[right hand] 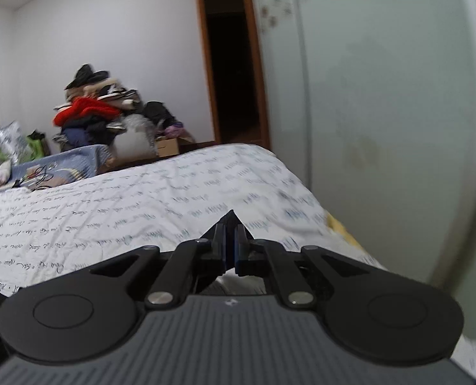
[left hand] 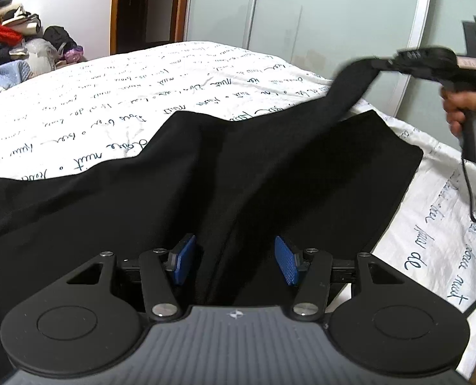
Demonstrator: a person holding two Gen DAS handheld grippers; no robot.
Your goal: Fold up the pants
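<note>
Black pants (left hand: 270, 173) lie spread on the white bed cover with script print (left hand: 116, 96). My left gripper (left hand: 234, 261) rests low on the pants. Its blue pads (left hand: 183, 261) stand apart, with a raised fold of the cloth between them that they do not press. At the upper right, a hand holds my right gripper (left hand: 404, 57), which is shut on one end of the pants and lifts it off the bed in a taut strip. In the right wrist view, the right gripper (right hand: 231, 240) is shut, and a black point of pants fabric (right hand: 231, 216) sticks out past its tips.
The bed's right edge runs beside pale wardrobe doors (left hand: 318, 16). A cable (left hand: 472, 205) hangs from the right gripper over that edge. A heap of clothes (right hand: 90, 112) sits beyond the bed's far left, and an open dark doorway (right hand: 231, 64) is behind it.
</note>
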